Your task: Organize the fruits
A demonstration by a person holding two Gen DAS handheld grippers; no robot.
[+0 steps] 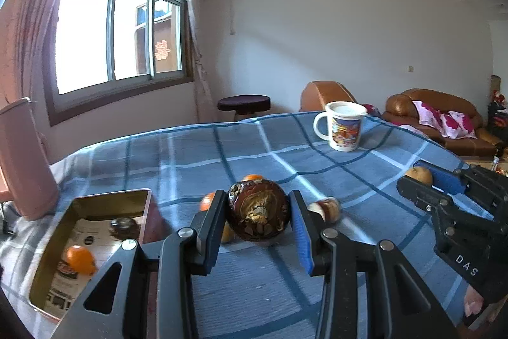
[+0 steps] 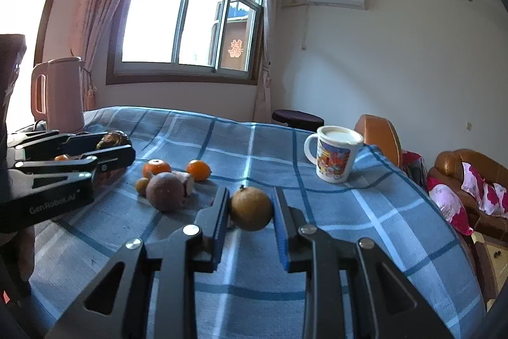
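Fruit sorting looks partway done: the gold rectangular metal tin (image 1: 92,243) at near left already holds a small orange tangerine (image 1: 79,259) and a dark round fruit (image 1: 123,226), w/ more fruit loose on the blue plaid tablecloth (image 1: 254,148). The left gripper (image 1: 258,212) is clenched on a dark brown, mottled round fruit (image 1: 258,213), pads pressed to both its sides; it looks lifted clear of the cloth, prob. so it can swing left over the tin's rim w/o dragging. The right gripper (image 2: 250,208) brackets a tan-brown round fruit w/ a stem nub (image 2: 250,207), pads at or v. near its skin on both sides; can't tell whether it's truly gripped or the jaws just rest beside it, and the fruit appears to sit on the cloth. Between the two grippers lies the remaining pile: two orange tangerines (image 2: 155,167), a dull purple-brown round fruit (image 2: 165,191) and a small cut piece, bunched close together. At far right stands a white printed ceramic mug (image 2: 333,156), well apart from the fruit; a pink electric kettle (image 2: 60,94) stands at far left, beyond the tin.
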